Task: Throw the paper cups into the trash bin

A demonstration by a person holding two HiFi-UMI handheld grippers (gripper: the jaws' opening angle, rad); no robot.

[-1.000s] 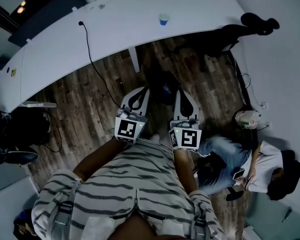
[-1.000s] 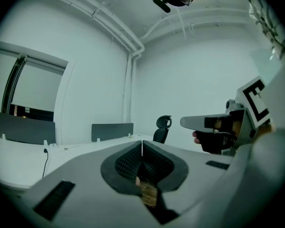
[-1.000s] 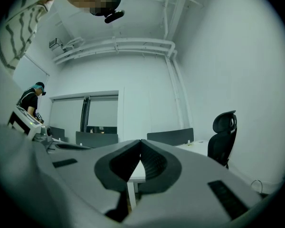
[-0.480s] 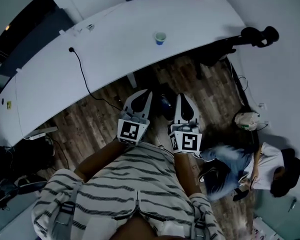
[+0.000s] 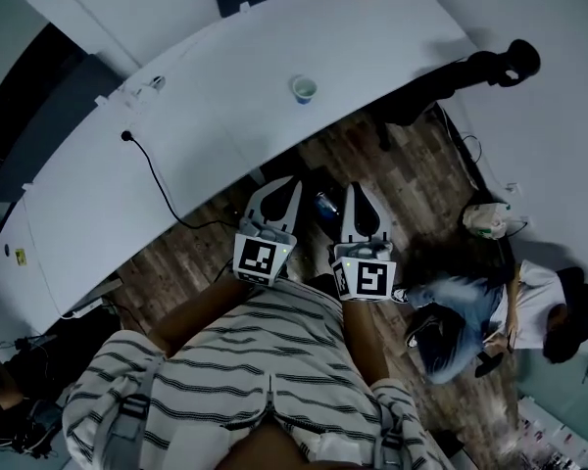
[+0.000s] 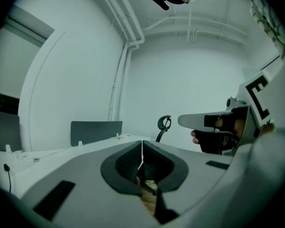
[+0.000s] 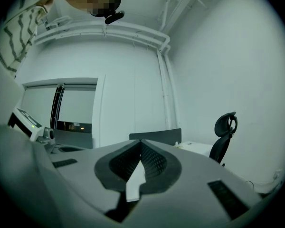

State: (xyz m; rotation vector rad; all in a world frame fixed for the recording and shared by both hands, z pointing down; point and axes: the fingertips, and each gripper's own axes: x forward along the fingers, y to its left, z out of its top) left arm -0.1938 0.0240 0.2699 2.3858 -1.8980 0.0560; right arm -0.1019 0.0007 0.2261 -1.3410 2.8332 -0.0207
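Note:
A paper cup (image 5: 303, 89) with a blue band stands alone on the long white table (image 5: 206, 116), in the head view ahead of both grippers. My left gripper (image 5: 283, 184) and right gripper (image 5: 359, 190) are held side by side in front of my body, over the wooden floor and short of the table's edge. Both point toward the table. In the left gripper view the jaws (image 6: 142, 155) meet with nothing between them. The right gripper's jaws (image 7: 140, 152) also touch at the tips, empty. No trash bin is clearly identifiable.
A black cable (image 5: 155, 172) runs across the table. A black office chair (image 5: 490, 65) stands at the table's right end. A person (image 5: 510, 311) sits on the floor at right, near a white bag-like object (image 5: 486, 221). A dark panel (image 6: 96, 131) stands behind the table.
The table and cup have come closer and slid lower in the head view. Both grippers stay shut and keep their place in front of my body.

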